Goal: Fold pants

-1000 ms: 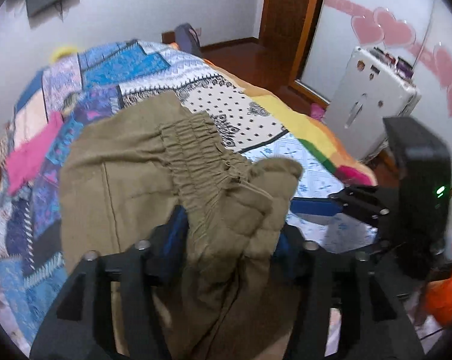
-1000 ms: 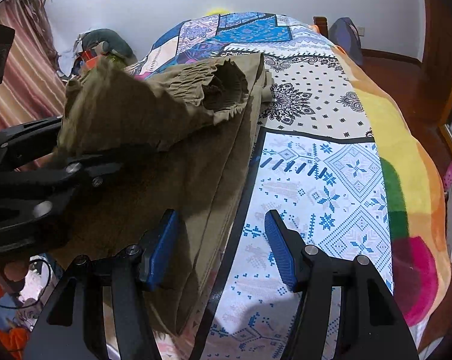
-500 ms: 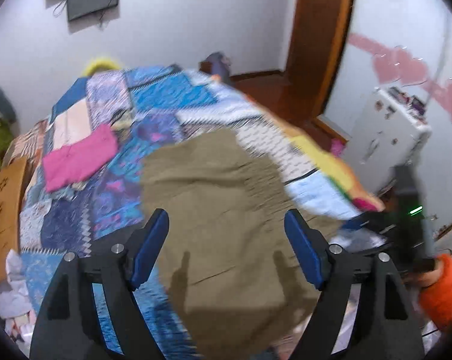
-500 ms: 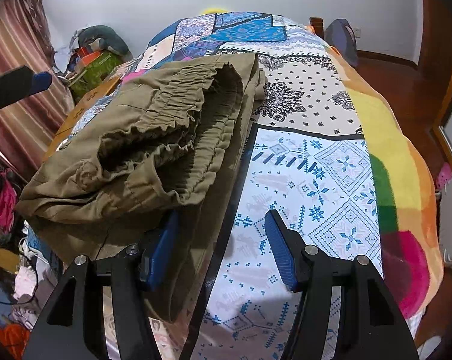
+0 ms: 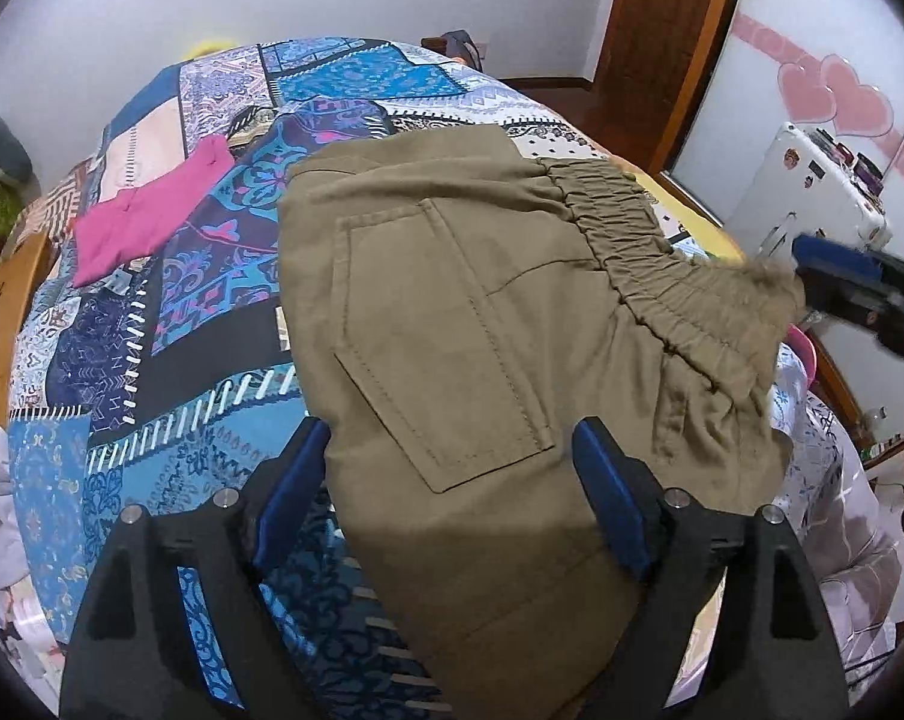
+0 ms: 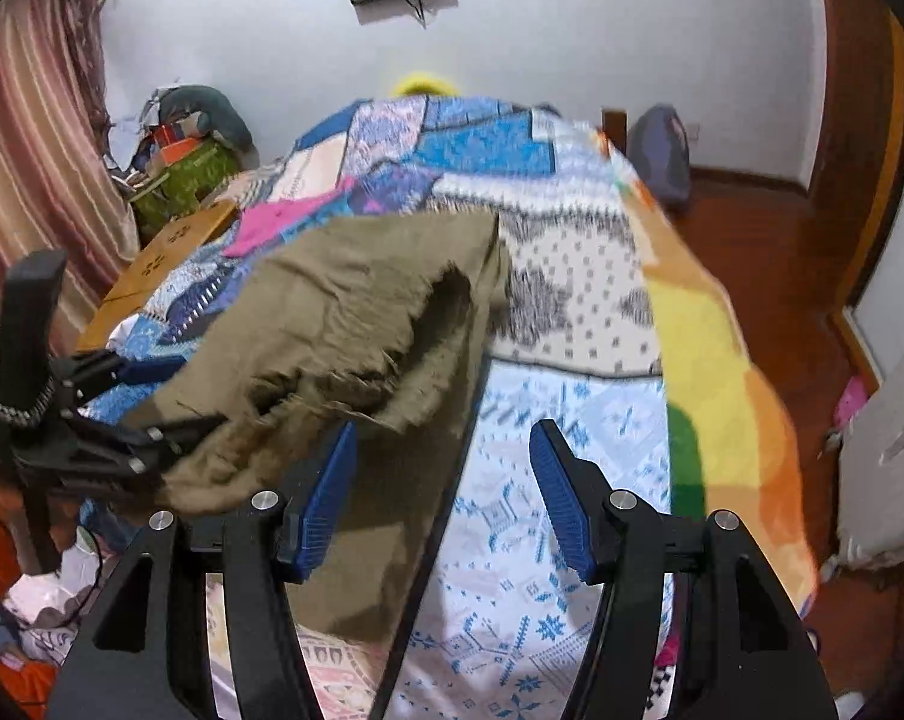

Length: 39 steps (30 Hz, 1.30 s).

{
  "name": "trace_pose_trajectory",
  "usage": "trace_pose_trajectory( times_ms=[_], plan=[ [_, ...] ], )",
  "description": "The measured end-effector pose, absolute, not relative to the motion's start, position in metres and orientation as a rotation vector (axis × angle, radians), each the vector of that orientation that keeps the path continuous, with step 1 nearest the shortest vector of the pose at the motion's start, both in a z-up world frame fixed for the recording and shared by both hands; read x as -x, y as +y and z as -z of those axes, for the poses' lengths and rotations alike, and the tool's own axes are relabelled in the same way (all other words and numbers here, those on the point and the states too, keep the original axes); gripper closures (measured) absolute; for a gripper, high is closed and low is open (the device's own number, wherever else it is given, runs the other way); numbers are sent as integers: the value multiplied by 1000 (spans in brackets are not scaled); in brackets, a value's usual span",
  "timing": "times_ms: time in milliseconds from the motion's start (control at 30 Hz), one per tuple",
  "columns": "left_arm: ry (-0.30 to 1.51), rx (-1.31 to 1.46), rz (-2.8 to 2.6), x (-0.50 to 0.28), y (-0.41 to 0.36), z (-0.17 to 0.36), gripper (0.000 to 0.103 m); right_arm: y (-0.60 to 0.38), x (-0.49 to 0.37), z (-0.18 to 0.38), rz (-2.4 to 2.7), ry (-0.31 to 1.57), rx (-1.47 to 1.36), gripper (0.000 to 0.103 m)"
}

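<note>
Released since a second ago: pants (image 5: 469, 324) dropped from left claw (image 5: 452, 480), now folded on bed (image 5: 152, 312), waistband toward door side. Left claw spreading, nothing pinched. Right claw (image 6: 443, 498) half spread, empty, beside waistband, probably to clear the cloth.

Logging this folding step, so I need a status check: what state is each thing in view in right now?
Olive-green cotton pants: folded over on the bed, waistband bunched.
Pink folded garment: flat on the patchwork bedspread.
Left hand-held gripper: jaws opening, nothing pinched.
Right hand-held gripper: open, holding nothing.
Brown wooden door: cannot tell.
</note>
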<state>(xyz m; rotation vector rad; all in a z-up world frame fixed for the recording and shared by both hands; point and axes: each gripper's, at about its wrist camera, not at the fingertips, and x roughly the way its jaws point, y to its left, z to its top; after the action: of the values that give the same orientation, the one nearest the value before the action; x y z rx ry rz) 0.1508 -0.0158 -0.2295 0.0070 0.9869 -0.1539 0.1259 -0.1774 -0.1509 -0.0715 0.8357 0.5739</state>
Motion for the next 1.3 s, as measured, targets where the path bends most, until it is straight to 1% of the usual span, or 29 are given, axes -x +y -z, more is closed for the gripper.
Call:
trace_pose_trajectory(
  times_ms=[100,233,367,433,600,700,833,1033,1167,1200,1233,1267,1300],
  plan=[
    [976,-44,162,-148,-23,230,20,-173,-125,138,-611,798,31,47],
    [982,-39,182,-147,-20,226,20,-153,-124,140,-649,791,53,44],
    [948,-1,168,-146,-5,209,20,-135,-127,174,-638,871,112,44],
    [921,6,154,-149,2,200,20,-134,-125,190,-610,900,121,41],
    [884,45,117,-180,29,186,20,-146,-125,202,-603,909,23,39],
    [921,66,117,-213,41,195,20,-146,-122,202,-605,901,21,39],
    [998,185,133,-259,60,218,20,-150,-123,204,-616,906,3,38],
    [1099,240,188,-301,63,247,20,-151,-125,206,-638,912,-14,36],
    [1098,268,218,-321,65,252,20,-154,-129,210,-647,924,-43,32],
    [1098,268,220,-326,64,253,22,-155,-130,211,-649,927,-51,32],
    [1095,259,217,-331,63,254,32,-156,-130,211,-652,930,-59,31],
    [1093,237,206,-335,61,255,40,-156,-131,211,-654,931,-63,31],
    [1094,213,193,-340,59,256,55,-156,-130,211,-656,930,-63,31]
  ],
)
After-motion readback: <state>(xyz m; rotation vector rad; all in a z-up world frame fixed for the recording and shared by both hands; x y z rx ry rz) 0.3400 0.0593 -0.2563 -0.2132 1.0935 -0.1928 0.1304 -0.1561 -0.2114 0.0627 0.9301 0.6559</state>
